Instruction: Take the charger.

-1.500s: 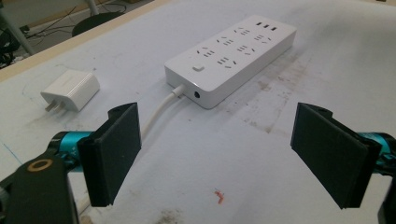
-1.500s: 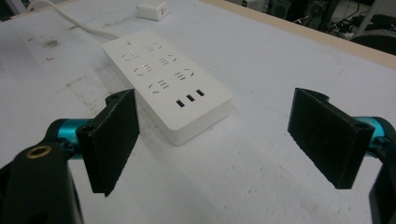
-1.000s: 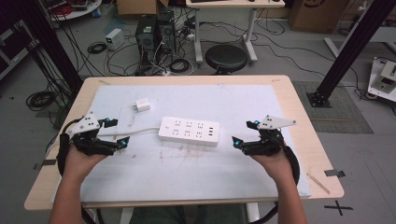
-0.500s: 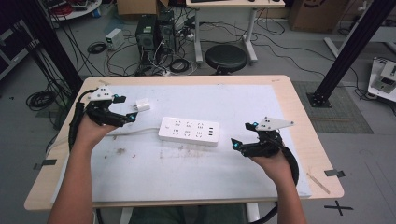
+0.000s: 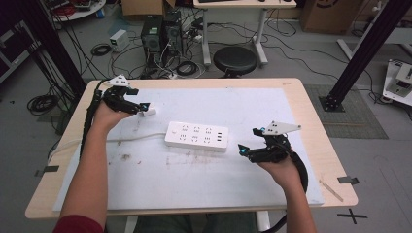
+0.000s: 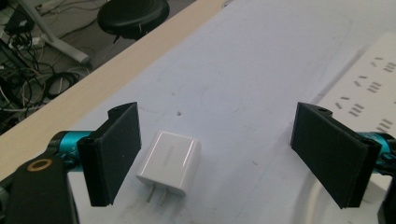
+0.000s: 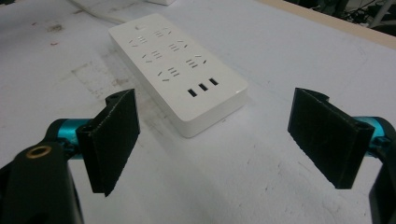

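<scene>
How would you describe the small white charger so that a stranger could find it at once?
Start from the white mat that covers the wooden table, then go to its far left part, where the left gripper is open around a small object. That is the charger: a small white cube with two metal prongs, much smaller than the long power strip nearby.

- High view looks forward and down over the whole worktop (image 5: 301, 104).
- Both claw views sit low and close, sharing the power strip (image 5: 196, 136).

A white charger (image 6: 169, 162) and white power strip (image 5: 197, 136) are lying on a pale, smudged mat (image 5: 194, 184); black jaws are showing teal fittings.
</scene>
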Available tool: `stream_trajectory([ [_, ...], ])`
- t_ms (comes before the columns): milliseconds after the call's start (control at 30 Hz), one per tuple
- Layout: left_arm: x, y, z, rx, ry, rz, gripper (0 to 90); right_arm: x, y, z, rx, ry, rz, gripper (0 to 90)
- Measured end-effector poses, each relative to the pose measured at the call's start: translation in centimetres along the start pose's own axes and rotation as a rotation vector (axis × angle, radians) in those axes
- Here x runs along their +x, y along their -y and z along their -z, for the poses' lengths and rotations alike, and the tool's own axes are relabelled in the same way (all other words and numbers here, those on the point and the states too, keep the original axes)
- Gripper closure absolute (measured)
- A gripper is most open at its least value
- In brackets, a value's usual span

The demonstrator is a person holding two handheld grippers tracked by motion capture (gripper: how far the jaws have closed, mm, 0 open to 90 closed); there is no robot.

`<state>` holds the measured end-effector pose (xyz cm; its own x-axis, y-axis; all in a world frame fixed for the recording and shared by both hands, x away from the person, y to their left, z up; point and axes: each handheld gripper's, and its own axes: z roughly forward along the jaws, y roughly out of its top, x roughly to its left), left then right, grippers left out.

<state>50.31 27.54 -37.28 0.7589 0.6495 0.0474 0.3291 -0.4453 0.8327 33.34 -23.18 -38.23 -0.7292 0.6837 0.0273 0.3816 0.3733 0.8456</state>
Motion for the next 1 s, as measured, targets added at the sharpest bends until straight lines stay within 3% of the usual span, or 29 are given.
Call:
stream_trajectory([
  [267, 1.8, 2.4, -3.1, 0.028, 0.011, 0.004, 16.6, -0.1, 0.4, -0.5, 0.006, 0.000, -0.013, 17.0],
  [400, 2.5, 3.1, -4.3, 0.065, 0.003, -0.001, 16.6, 0.1, 0.4, -0.6, 0.008, 0.003, -0.008, 16.9],
  [500, 2.9, 3.1, -5.1, 0.110, 0.020, -0.018, 16.6, 0.2, 0.4, -0.5, 0.015, 0.007, -0.016, 17.0],
  [600, 3.1, 3.3, -5.6, 0.098, 0.029, -0.015, 16.6, 0.4, 0.4, -0.5, 0.013, 0.013, -0.010, 17.0],
  [1000, 3.7, 4.7, -6.8, 0.153, 0.043, 0.001, 19.9, 0.6, 0.3, -0.8, 0.018, 0.013, -0.011, 17.0],
])
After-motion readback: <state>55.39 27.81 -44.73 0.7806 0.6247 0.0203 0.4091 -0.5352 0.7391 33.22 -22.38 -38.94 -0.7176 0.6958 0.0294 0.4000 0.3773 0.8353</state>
